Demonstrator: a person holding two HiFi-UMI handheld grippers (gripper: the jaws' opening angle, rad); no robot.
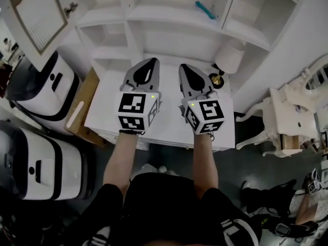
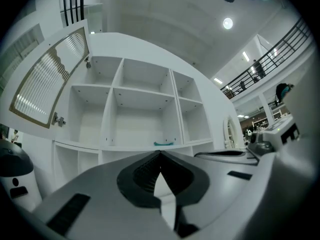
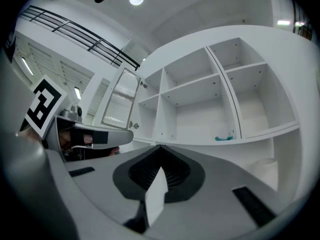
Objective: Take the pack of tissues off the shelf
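- The left gripper point(image 1: 151, 61) and the right gripper point(image 1: 185, 66), held side by side over the white counter point(image 1: 169, 129), each have their jaws closed tip to tip with nothing between them.
- Both point toward the open white shelf unit point(image 1: 154, 14) at the counter's back edge.
- The teal pack of tissues point(image 1: 205, 9) lies on a shelf board near the middle compartment's right divider, well apart from both grippers.
- A white roll point(image 1: 230, 55) stands at the counter's back right corner.
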